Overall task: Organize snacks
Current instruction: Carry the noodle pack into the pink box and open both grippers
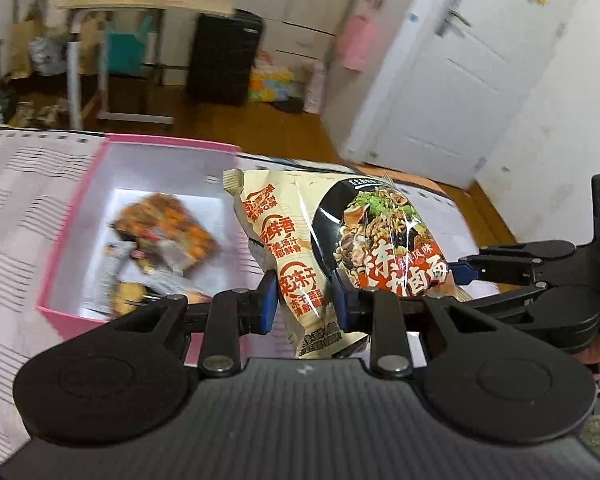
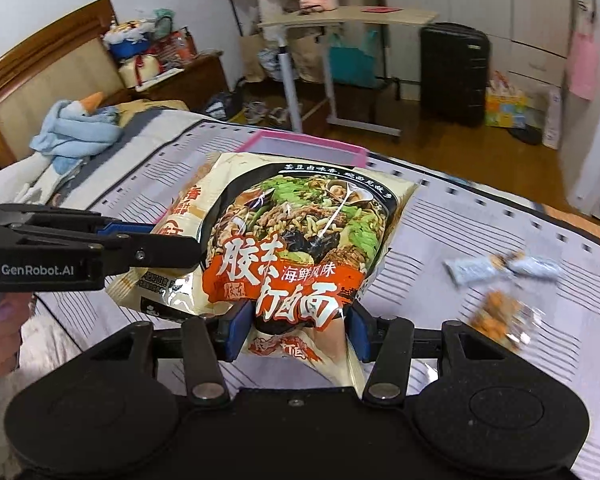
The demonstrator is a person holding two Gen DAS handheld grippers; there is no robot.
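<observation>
Both our grippers, left gripper and right gripper, clamped on noodle packet, pink box just beyond.

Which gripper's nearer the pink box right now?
Left. The left gripper holds the noodle packet just beside the pink box; the right gripper grips its far side.

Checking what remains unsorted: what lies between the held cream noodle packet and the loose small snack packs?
Only bare striped sheet separates the noodle packet from the snack packs, shown in the right wrist view.
</observation>
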